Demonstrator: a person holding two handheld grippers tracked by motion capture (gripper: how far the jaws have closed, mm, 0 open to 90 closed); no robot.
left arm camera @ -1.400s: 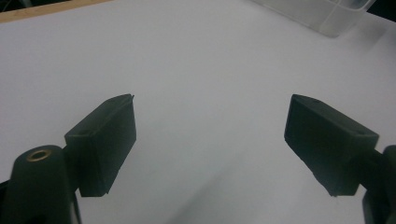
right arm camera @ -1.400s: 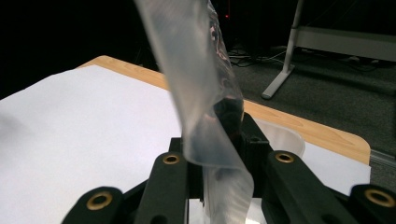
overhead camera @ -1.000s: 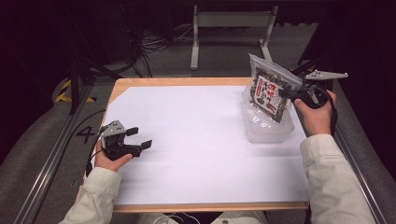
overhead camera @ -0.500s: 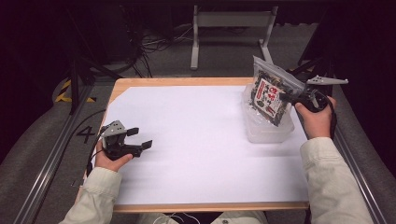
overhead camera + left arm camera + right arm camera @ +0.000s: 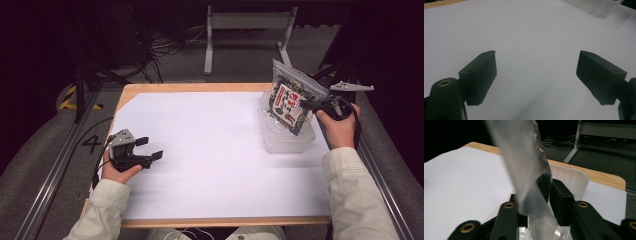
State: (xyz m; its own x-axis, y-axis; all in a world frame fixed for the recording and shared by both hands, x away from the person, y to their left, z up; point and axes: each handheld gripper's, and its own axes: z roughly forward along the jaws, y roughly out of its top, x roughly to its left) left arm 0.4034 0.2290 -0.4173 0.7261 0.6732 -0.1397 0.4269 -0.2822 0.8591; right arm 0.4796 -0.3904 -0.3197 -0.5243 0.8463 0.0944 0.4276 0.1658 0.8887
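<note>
white paper covers the table (image 5: 210, 220). nearest, at its left edge, the left gripper (image 5: 150, 148) rests low with jaws spread wide, nothing between them. farther off at the right, the right gripper (image 5: 304, 103) pinches a clear snack bag (image 5: 290, 97), raised over a clear plastic container (image 5: 285, 140).

Evenly lit flat white desk (image 5: 220, 150) against dark far surroundings; soft shadows; clear crinkled plastic bag (image 5: 524, 170) blurred, out of focus.
</note>
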